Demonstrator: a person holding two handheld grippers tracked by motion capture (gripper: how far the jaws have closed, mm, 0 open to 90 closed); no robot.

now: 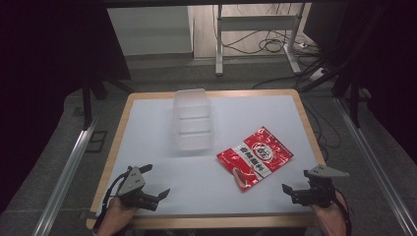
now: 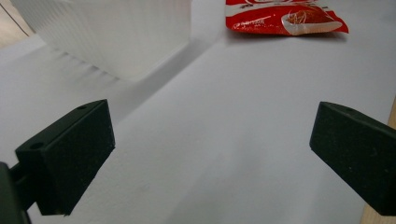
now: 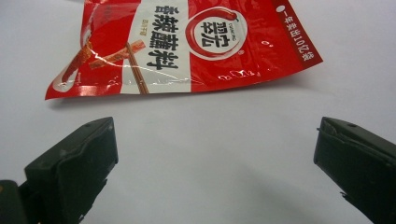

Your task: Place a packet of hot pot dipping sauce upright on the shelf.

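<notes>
Red packet (image 1: 254, 157) lies flat on the white bench (image 1: 162, 162), at the right side, near the right claw (image 1: 291, 191). Nothing holds it.

Right claw sits low at the near right corner of the bench. Its 2 jaws are spread wide and nothing is between them. In the right gripper view the red packet (image 3: 187, 44) lies just ahead of the jaws, with bare bench in between. It looks like this claw is the one that will go for the packet.

Left claw (image 1: 157, 182) rests at the near left corner. Its 2 jaws are spread wide too, and they pinch nothing. In the left gripper view the clear box (image 2: 116, 32) stands ahead on the left, and the red packet (image 2: 287, 18) lies far off on the right.

Clear box (image 1: 193, 120) stands in the middle of the bench, toward the far edge. It is close to the packet but not touching it. I cannot see anything inside it.

What could go wrong? The packet is thin, flat and shiny. A claw that comes straight down may only press it on the bench and not get under an edge. The jaws could slip off the smooth skin, or push the packet away across the bench. A pinch at 1 corner could let the packet droop and hit the rim of the box.
</notes>
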